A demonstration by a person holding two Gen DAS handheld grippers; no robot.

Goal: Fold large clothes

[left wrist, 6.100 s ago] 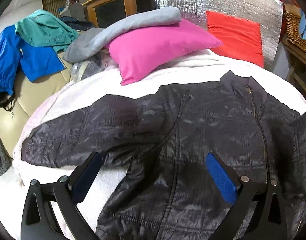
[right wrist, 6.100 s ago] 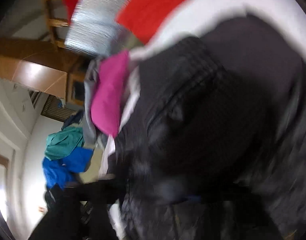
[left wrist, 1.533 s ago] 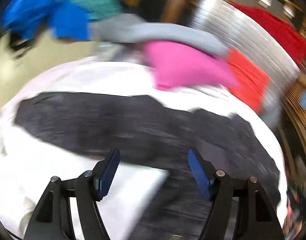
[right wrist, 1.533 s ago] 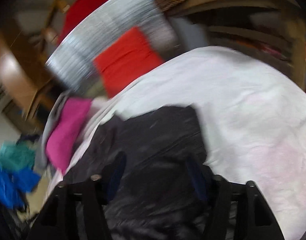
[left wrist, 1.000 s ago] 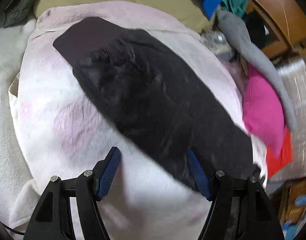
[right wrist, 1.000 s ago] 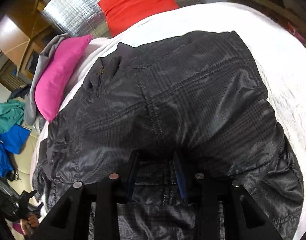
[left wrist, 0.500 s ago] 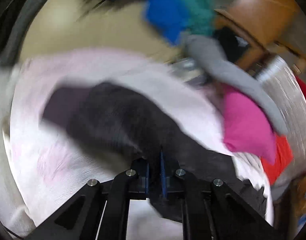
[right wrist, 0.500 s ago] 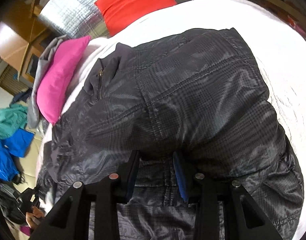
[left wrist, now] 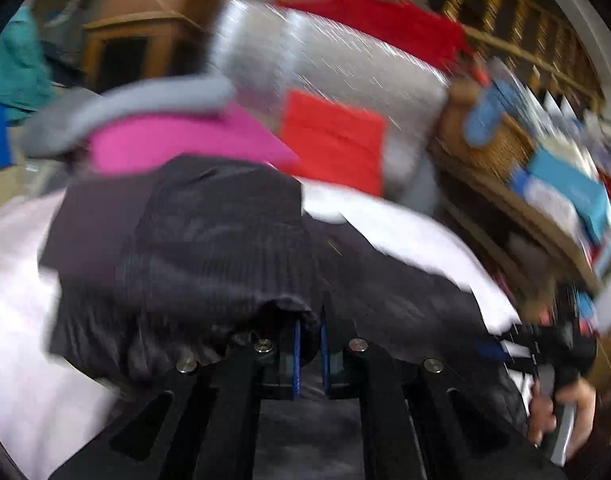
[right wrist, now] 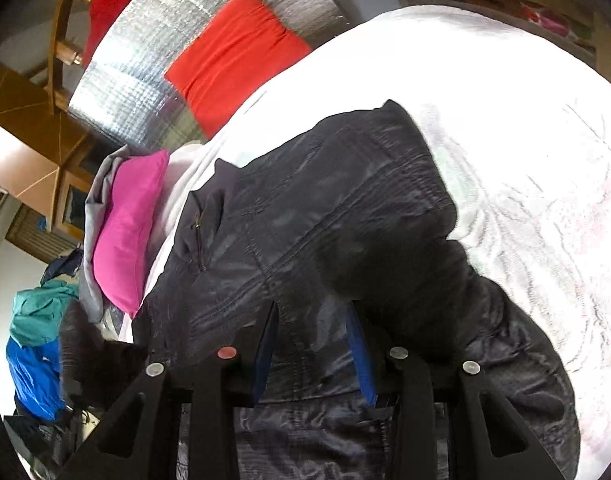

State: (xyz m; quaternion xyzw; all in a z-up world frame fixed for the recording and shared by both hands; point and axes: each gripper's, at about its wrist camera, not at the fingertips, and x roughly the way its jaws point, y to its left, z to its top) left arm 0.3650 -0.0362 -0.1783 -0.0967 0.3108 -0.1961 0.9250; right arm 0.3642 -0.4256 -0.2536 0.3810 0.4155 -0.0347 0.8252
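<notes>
left gripper (left wrist: 308,340) is clamped tight on a bunched fold of the black jacket (left wrist: 209,248), its blue pads almost together with the dark cloth pinched between them and lifted over the rest of the garment. right gripper (right wrist: 311,344) sits partly closed on the jacket (right wrist: 325,216) near its lower edge, the fabric running between the blue pads; whether the pads press it cannot be told for sure.

the jacket lies across a white blanket (right wrist: 505,128) that covers the surface. from the left in the right wrist view: blue and teal clothes (right wrist: 33,336) in a heap, a pink cushion (right wrist: 125,232) under a grey garment, a silver quilted panel (right wrist: 145,60) with a red cushion (right wrist: 233,56) against it, wooden furniture behind. in the left wrist view a wicker basket (left wrist: 493,148) and cluttered shelves stand at the right, and a hand (left wrist: 561,408) holds the other gripper at the edge.

no writing can be read. the left wrist view is smeared by motion blur, so shelf items stay unclear.
</notes>
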